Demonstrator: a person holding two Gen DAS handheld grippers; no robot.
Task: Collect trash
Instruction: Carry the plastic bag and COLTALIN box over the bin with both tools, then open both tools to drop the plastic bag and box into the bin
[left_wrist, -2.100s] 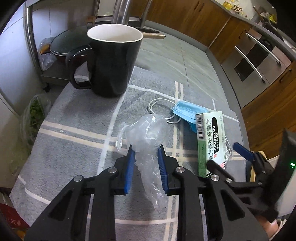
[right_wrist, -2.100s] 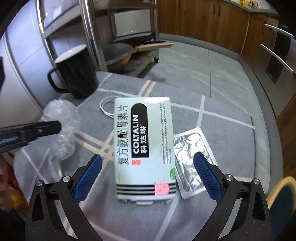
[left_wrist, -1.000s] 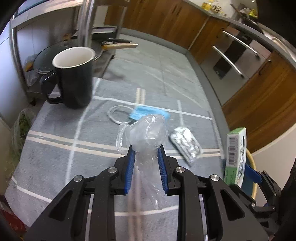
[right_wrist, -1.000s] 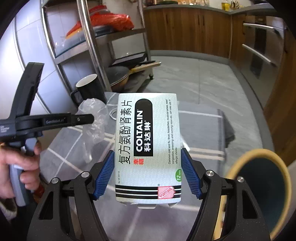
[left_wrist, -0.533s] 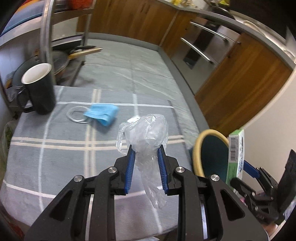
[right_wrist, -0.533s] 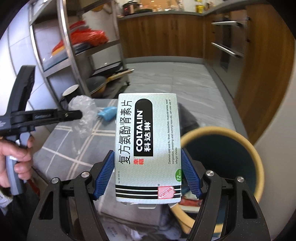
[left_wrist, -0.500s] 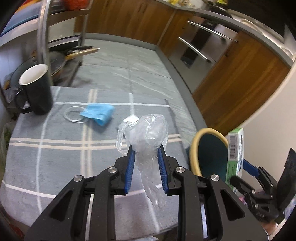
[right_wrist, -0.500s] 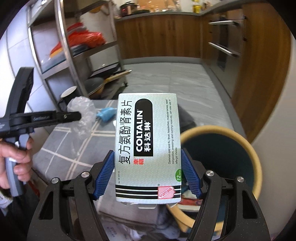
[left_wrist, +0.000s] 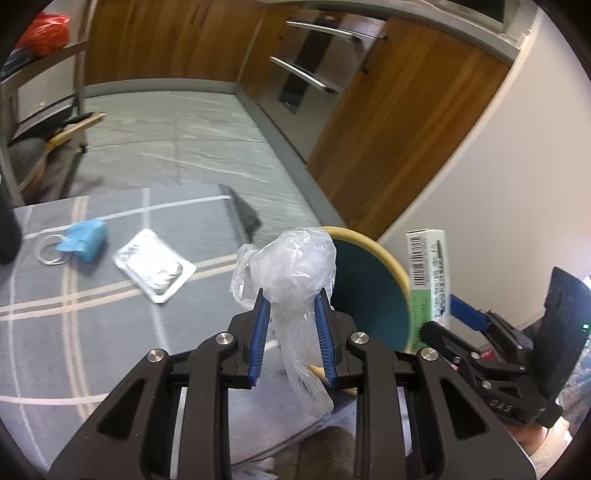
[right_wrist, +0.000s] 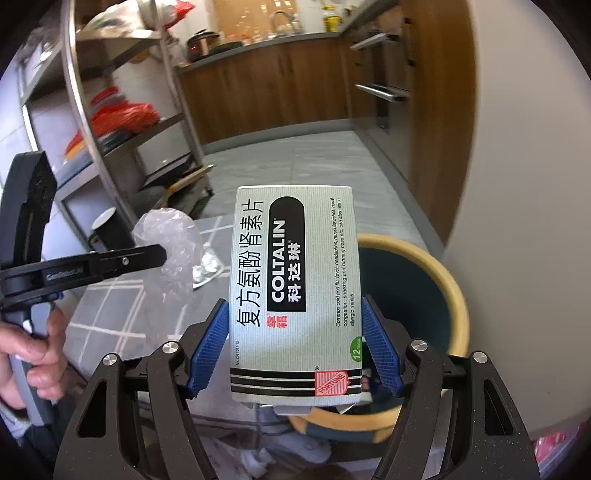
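Note:
My left gripper (left_wrist: 290, 314) is shut on a crumpled clear plastic bag (left_wrist: 291, 266), held in the air beside the table's right edge, close to a round bin (left_wrist: 369, 291) with a yellow rim and dark teal inside. My right gripper (right_wrist: 293, 325) is shut on a white Coltalin medicine box (right_wrist: 295, 291), held upright above the near left part of the bin (right_wrist: 424, 295). The box also shows in the left wrist view (left_wrist: 428, 273). A foil blister pack (left_wrist: 153, 264) and a blue face mask (left_wrist: 85, 240) lie on the grey checked tablecloth (left_wrist: 110, 332).
A black mug (right_wrist: 109, 229) stands on the table's far side. A steel rack (right_wrist: 110, 122) with pans and red bags is at the left. Wooden cabinets (left_wrist: 388, 110) and a white wall (right_wrist: 517, 184) lie behind the bin.
Both grippers have swung right from above the table toward the bin, each still holding its item. The box now hangs over the bin's mouth; the bag is nearer the rim.

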